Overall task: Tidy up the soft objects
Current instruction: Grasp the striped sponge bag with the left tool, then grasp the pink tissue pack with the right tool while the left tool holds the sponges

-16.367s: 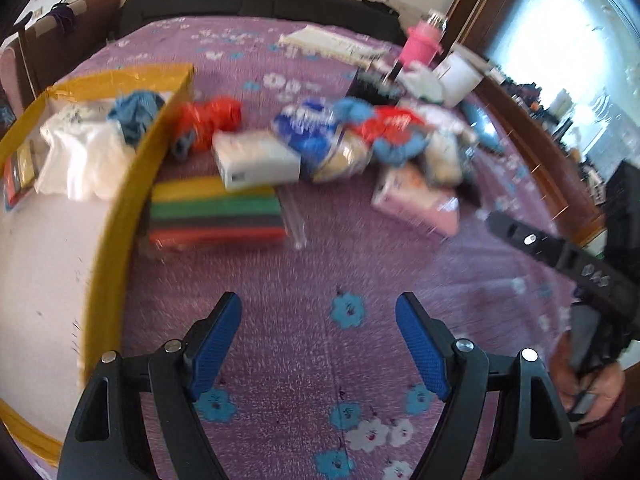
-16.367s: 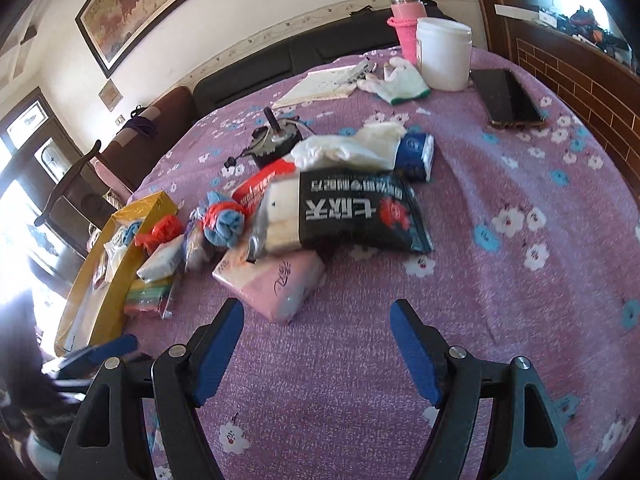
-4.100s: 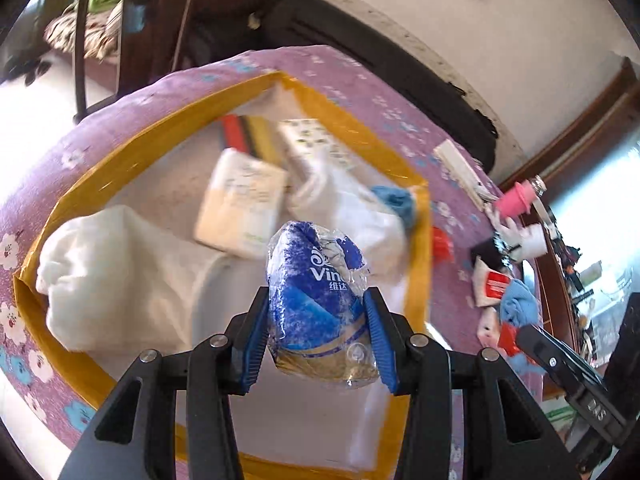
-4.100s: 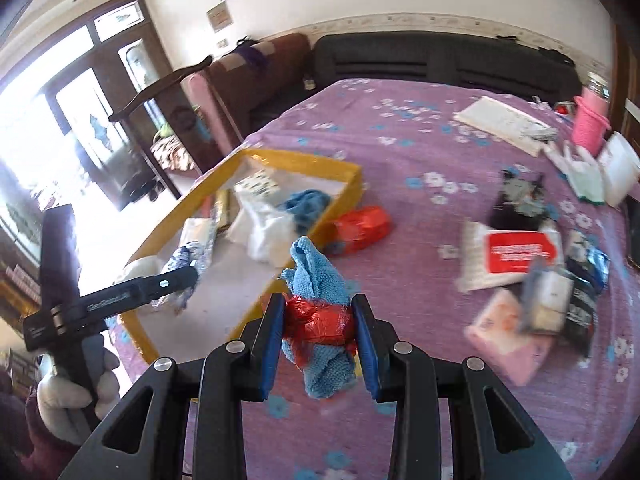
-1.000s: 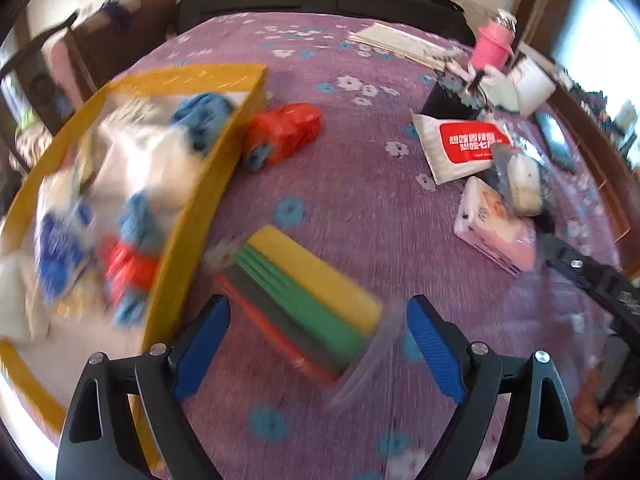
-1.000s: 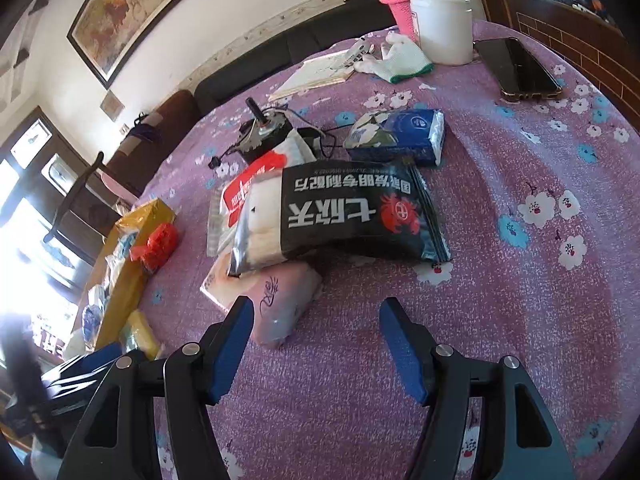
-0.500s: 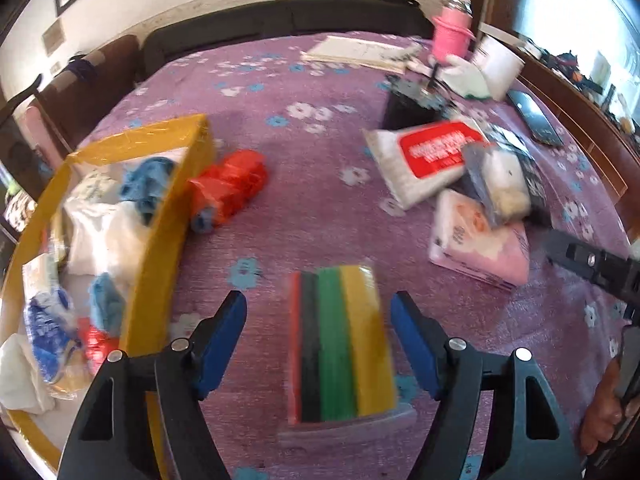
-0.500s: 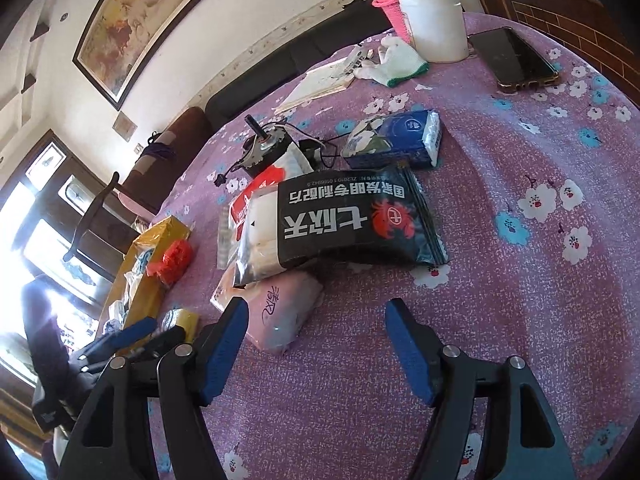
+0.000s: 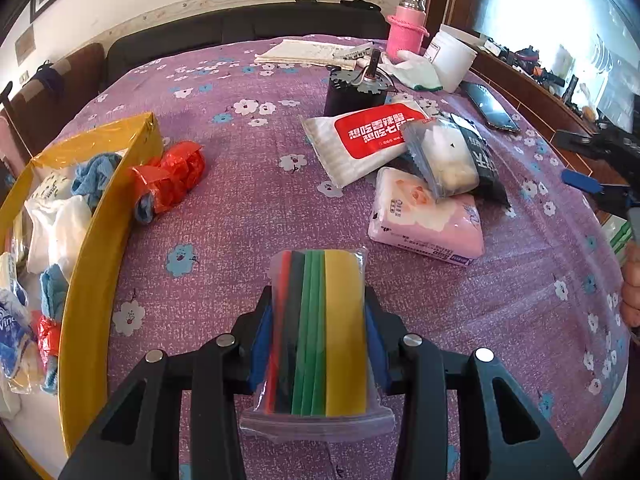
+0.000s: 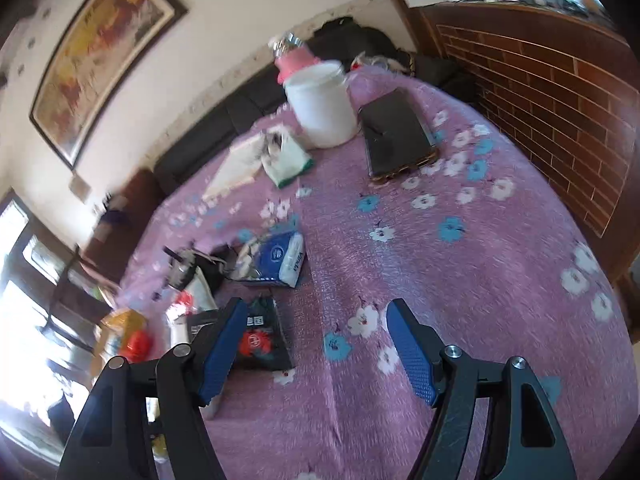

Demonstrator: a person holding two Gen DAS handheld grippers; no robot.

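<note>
Left gripper: the jaws were closing, and both blue pads stood against the sides of a clear bag of stacked sponges in red, black, green and yellow layers. The bag stood on edge between the fingers, over the purple flowered tablecloth.

To its left lay the yellow box, holding white cloths, blue rags and a blue-printed tissue pack. Just outside the box wall lay a red-wrapped bundle.

Ahead and to the right sat a pink tissue pack, with a black-and-clear snack bag lying across its far edge and a red-labelled white pack beside that.

Right gripper: the fingers stood well apart with nothing between them, above bare cloth. A black snack bag lay just beside the left finger; a blue tissue pack lay farther off. The view was blurred.
</note>
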